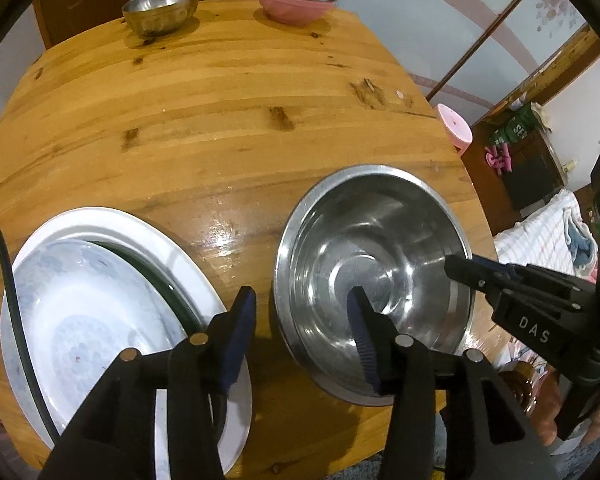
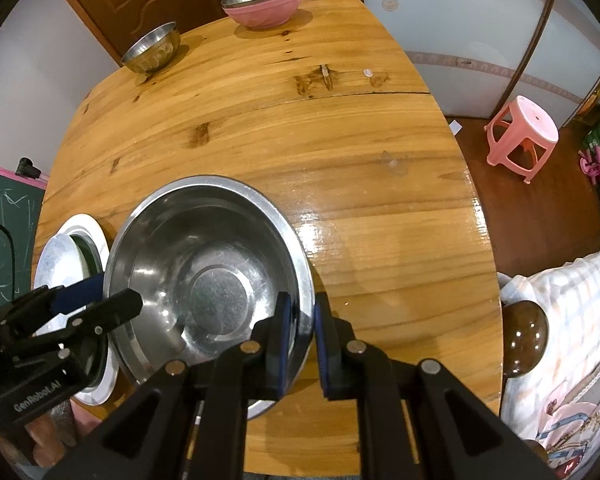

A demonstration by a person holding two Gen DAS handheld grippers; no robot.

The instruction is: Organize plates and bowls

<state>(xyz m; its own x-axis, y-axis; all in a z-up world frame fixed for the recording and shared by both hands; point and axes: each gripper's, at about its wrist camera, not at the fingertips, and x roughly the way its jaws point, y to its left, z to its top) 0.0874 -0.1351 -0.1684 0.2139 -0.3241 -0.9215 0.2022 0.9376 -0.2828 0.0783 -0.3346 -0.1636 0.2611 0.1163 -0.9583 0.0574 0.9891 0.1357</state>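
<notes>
A large steel bowl [image 1: 380,248] sits at the near edge of the round wooden table [image 1: 220,120]; it also shows in the right wrist view [image 2: 204,248]. My left gripper [image 1: 302,310] is open and straddles the bowl's left rim, one finger inside and one outside. My right gripper [image 2: 302,312] is closed down on the bowl's right rim, one finger on each side. A stack of white plates [image 1: 100,300] lies left of the bowl, also in the right wrist view [image 2: 66,248].
A small steel bowl [image 1: 160,8] and a pink bowl with a steel bowl nested in it [image 1: 296,0] stand at the table's far edge. A pink stool [image 2: 522,136] stands on the floor to the right. A checked cloth [image 2: 560,340] lies near right.
</notes>
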